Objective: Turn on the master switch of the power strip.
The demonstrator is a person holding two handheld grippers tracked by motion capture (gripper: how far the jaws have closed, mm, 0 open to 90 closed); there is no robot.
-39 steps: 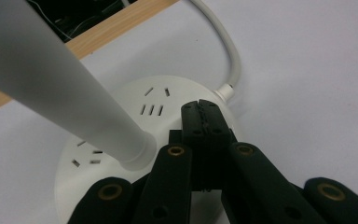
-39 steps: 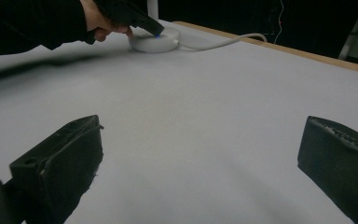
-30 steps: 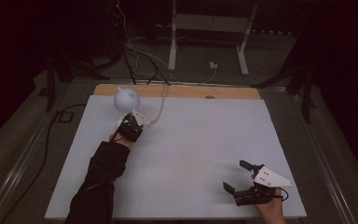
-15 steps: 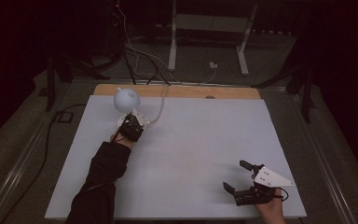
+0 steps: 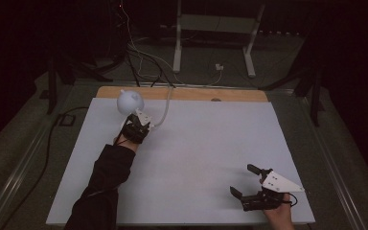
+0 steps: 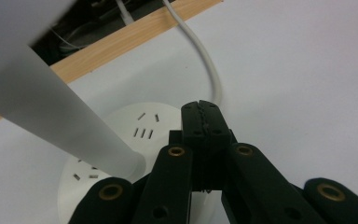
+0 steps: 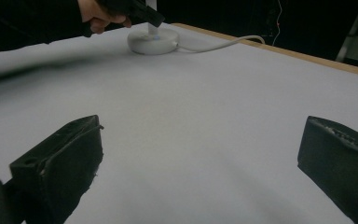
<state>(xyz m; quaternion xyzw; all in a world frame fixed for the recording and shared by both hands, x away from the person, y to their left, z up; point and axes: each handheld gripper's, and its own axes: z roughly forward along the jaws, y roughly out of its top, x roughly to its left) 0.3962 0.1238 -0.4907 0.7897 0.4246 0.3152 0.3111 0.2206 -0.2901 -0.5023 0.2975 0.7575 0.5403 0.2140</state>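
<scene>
A white desk lamp stands at the table's far left, with a round globe head (image 5: 130, 101), a slanted white stem (image 6: 51, 116) and a flat round base (image 6: 140, 130) marked with small slots. My left gripper (image 5: 136, 125) is shut with nothing between its jaws. Its closed tips (image 6: 202, 109) hover over the base's edge beside the stem; whether they touch it I cannot tell. From the right gripper view, the base (image 7: 153, 43) shows a small blue glow, and the left gripper (image 7: 140, 11) sits just above it. My right gripper (image 5: 243, 180) rests open near the front right corner (image 7: 205, 154).
The lamp's white cable (image 6: 209, 74) curves from the base toward the wooden far edge (image 5: 182, 93) of the white table (image 5: 196, 143). Beyond the table, cables and a stand's metal legs (image 5: 177, 48) lie on a dark floor.
</scene>
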